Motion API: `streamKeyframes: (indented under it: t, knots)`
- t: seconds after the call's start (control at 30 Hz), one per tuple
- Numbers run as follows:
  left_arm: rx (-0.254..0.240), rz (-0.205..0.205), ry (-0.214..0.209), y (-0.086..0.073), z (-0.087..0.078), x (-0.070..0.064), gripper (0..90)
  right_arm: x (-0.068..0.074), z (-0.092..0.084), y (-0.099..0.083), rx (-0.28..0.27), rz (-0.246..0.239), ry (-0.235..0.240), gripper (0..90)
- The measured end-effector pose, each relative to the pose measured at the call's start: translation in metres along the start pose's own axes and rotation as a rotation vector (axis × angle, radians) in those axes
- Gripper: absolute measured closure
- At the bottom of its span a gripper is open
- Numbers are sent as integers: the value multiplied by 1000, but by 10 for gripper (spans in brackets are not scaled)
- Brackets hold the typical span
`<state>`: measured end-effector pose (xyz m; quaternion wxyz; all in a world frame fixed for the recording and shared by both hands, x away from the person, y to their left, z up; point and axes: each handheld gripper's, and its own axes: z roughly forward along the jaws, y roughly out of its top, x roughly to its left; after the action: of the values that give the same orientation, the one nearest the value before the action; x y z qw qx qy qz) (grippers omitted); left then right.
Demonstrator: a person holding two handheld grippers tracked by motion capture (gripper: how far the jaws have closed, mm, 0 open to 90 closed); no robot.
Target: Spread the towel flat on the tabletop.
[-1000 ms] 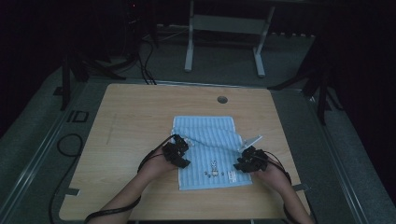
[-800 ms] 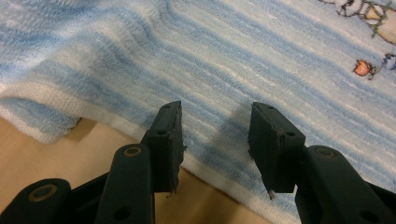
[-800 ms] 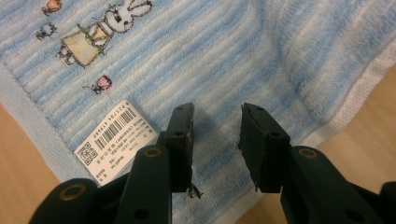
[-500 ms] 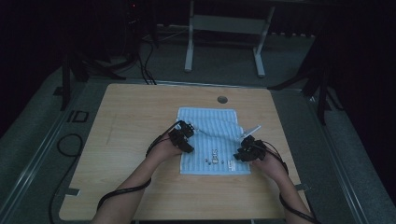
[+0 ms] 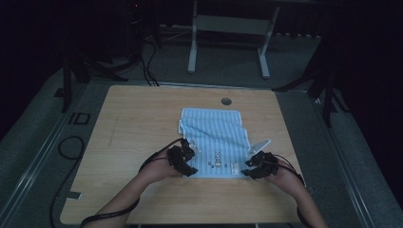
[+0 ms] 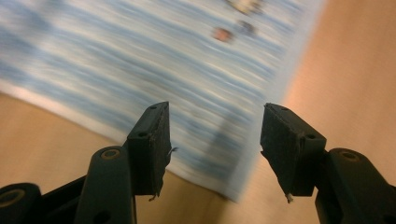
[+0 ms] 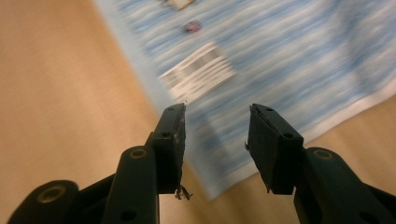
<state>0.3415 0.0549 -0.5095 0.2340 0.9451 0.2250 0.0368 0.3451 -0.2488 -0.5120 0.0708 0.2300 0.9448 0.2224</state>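
Observation:
A blue-and-white striped towel (image 5: 214, 133) lies on the wooden table (image 5: 133, 123), with a slight ripple across its middle. My left gripper (image 5: 189, 167) hovers over the towel's near left corner and my right gripper (image 5: 248, 172) over its near right corner. In the left gripper view the left gripper (image 6: 215, 133) has its jaws apart above the towel (image 6: 140, 60). In the right gripper view the right gripper (image 7: 215, 135) is open too, above the towel (image 7: 289, 51) near a white label (image 7: 198, 72). Both pairs of jaws have just been opening, with nothing between them.
A round cable hole (image 5: 226, 101) sits in the table near its far edge. A white stand (image 5: 228, 28) is on the floor beyond the table. Cables (image 5: 71, 147) lie on the floor at the left. Bare wood surrounds the towel.
The towel has shifted a little away from the person and now shows a ripple. Both grippers went forward with it, then let go and drew back to its near corners.

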Motion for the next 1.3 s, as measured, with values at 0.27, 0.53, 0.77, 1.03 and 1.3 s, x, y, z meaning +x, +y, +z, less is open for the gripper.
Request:
streamKeyframes:
  t: [0.27, 0.53, 0.77, 1.03, 1.3]
  knots:
    - [66, 63, 9, -6, 15, -15, 440, 16, 9, -11, 57, -42, -3, 566]
    - [55, 61, 22, -4, 18, -12, 605, 7, 9, -7, 89, 14, -8, 786]
    - [62, 17, 44, 0, 17, -10, 850, 9, 11, -2, 104, -3, -15, 844]
    - [-19, 22, 70, 3, -35, -25, 852, 22, -33, 1, -12, -26, -32, 847]
    - [-91, 79, 78, -11, -88, -60, 849, 60, -84, 5, -82, -115, -57, 844]
